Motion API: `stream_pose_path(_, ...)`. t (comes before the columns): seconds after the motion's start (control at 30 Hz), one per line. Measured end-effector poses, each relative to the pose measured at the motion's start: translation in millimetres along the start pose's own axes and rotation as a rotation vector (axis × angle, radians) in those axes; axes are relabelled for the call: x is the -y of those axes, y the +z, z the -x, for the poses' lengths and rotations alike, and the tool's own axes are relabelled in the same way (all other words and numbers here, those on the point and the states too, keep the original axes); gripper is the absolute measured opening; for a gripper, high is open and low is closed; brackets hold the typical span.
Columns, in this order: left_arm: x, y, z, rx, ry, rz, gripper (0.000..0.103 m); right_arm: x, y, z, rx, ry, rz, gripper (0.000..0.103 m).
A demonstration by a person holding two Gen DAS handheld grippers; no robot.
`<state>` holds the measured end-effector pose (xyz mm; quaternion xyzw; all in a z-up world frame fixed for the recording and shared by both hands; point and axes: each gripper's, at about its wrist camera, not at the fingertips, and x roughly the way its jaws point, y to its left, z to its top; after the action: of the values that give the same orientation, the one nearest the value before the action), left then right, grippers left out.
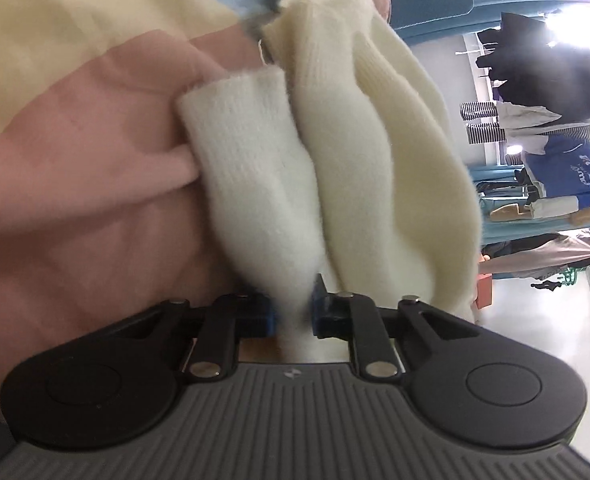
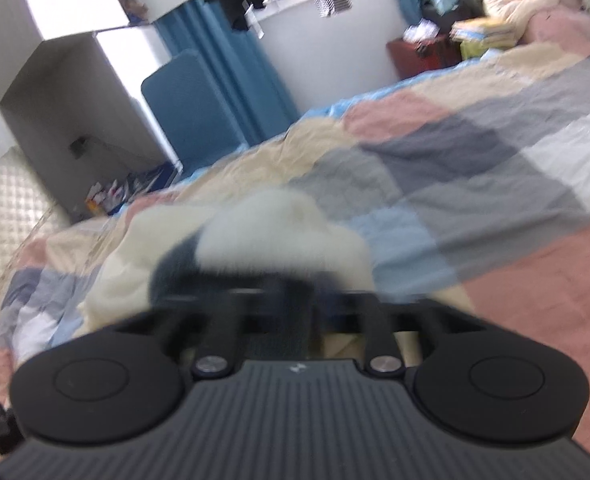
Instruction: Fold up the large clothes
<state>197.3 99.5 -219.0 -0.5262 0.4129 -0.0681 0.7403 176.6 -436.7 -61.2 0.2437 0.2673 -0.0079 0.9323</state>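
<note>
Patchwork bedspread (image 2: 475,184) on bed; blue curtain (image 2: 231,64), apparently, behind.

Left gripper (image 1: 293,316): black linkage arms, silver rivets, blue pads, ribbed grey housing with two round black discs. Right gripper (image 2: 291,300): same build, blurred.

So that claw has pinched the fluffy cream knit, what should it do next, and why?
Probably lift and draw it out flat. The left claw is shut on a bunched fold of the cream sweater, which lies crumpled on the patchwork quilt, too rumpled to fold yet.
</note>
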Motion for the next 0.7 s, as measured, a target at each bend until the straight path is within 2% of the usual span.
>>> stream_pose_path(0.03, 1, 1, -1, 0.001, 0.002, -0.008, 0.016, 0, 0, 2, 0.043, -0.018, -0.012, 0.101)
stream_pose_path(0.07, 2, 1, -2, 0.001, 0.007, -0.02, 0.016, 2, 2, 1, 0.061, -0.031, -0.016, 0.098)
stream_pose_path(0.13, 5, 2, -3, -0.003, 0.016, -0.038, 0.015, 7, 5, -9, 0.044, -0.038, -0.04, 0.098)
stream_pose_path(0.3, 9, 3, -4, 0.002, 0.029, -0.067, 0.015, 25, 11, -45, 0.005, -0.054, -0.256, 0.098)
stream_pose_path(0.57, 10, 3, -3, 0.013, 0.037, -0.1, 0.015, 15, 6, -95, -0.067, -0.098, -0.361, 0.098)
stream_pose_path(0.7, 16, 7, 0, 0.038, 0.049, -0.142, 0.012, 9, -9, -108, -0.113, -0.053, -0.369, 0.098)
